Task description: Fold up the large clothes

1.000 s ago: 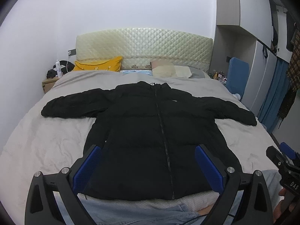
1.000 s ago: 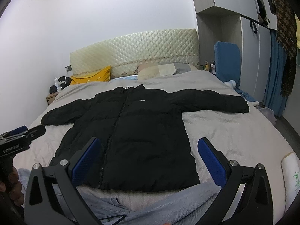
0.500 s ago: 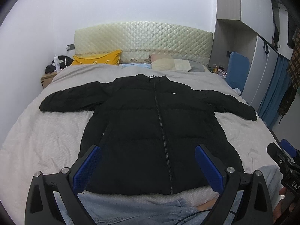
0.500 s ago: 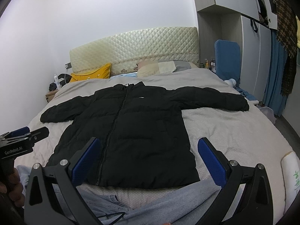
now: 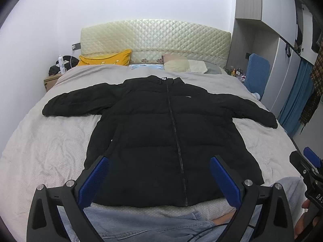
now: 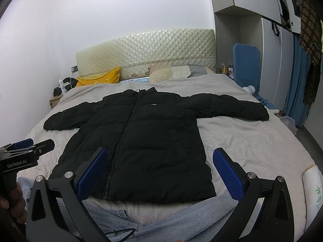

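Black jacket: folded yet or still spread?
Spread. The black jacket lies flat on the bed, zipped, both sleeves out sideways.

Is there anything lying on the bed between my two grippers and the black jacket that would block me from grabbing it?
Nothing visible does. The jacket lies flat on the bed, sleeves spread. The left gripper and right gripper are both open and empty; only bare bedding and jeans sit before its hem.

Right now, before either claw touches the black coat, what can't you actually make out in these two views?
- Black coat near hem corners: left wrist view, the left claw fingers cover them.
- Coat's white chest logo: right wrist view, too small to read.
- Bottles beside the headboard: too small to identify.
- White roll: right wrist view, cut off by the lens edge.
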Demonstrator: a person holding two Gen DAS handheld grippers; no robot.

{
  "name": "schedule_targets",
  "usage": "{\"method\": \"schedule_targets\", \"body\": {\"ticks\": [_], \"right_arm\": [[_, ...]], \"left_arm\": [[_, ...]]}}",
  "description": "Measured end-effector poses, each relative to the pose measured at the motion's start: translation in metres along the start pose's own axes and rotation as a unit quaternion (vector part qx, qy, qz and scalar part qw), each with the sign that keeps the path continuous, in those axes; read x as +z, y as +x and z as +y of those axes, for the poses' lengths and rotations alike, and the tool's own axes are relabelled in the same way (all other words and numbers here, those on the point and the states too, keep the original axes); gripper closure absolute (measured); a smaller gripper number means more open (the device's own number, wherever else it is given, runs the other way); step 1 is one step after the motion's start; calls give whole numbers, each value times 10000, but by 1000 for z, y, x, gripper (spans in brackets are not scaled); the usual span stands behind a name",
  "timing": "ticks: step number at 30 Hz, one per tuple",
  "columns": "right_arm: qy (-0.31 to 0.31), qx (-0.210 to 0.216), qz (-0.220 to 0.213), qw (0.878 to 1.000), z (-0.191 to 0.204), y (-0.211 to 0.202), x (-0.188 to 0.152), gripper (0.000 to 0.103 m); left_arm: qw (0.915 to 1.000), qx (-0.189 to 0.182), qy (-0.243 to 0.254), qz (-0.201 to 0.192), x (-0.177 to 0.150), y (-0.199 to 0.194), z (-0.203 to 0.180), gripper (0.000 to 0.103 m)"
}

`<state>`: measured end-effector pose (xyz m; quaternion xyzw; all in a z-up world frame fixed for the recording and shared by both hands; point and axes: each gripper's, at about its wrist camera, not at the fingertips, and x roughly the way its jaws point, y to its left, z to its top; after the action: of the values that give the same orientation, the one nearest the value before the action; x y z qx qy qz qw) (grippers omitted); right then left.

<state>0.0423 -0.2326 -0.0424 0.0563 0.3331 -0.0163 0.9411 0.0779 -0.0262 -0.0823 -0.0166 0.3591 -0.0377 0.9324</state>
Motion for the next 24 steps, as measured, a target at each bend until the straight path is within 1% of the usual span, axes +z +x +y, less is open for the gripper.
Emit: {"method": "schedule_targets", "body": {"ticks": [10,17,24], "right_arm": [[-11,-26,-10,10000,4,2,2,0],[-18,-21,-10,10000,4,2,2,0],[-36,10,41,10000,2,4,0,0]], "left_arm": [[10000,22,-6,29,2,2,4,2],[9999,-56,-57,100,2,6,6,2],[9999,-78,-36,73,3,9,8,2]]}}
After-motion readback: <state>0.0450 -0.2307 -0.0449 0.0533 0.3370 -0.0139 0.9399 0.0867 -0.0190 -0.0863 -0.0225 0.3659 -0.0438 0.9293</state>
